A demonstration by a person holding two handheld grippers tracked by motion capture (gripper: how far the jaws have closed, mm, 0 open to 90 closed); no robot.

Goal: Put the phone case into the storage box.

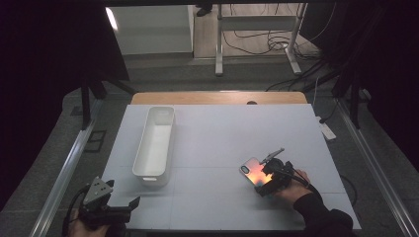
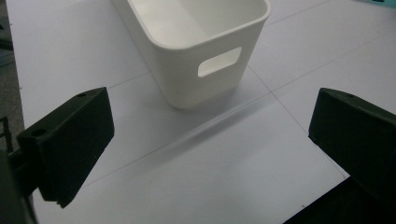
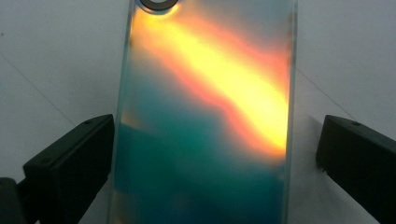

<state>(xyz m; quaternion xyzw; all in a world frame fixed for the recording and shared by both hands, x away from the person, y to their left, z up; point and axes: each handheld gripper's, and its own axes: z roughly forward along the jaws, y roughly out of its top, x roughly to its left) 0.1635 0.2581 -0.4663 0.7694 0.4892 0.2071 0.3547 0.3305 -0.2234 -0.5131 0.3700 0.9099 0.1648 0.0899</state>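
My right gripper [image 1: 269, 178] covers the phone's [image 1: 253, 172] near end in the high view. In my right gripper view the phone [image 3: 205, 116] runs off the top and bottom edges; camera ring [image 3: 159, 3] is clipped. In my left gripper view the bin's [image 2: 201, 51] far end is cut off. My left hand [image 1: 86, 231] is cropped at the bottom.

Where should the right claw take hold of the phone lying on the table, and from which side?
Probably across its two long edges near the lower half, from above. The phone lies flat, back up, on the table; the right claw is open and already straddles its narrow width, one jaw beside each edge.
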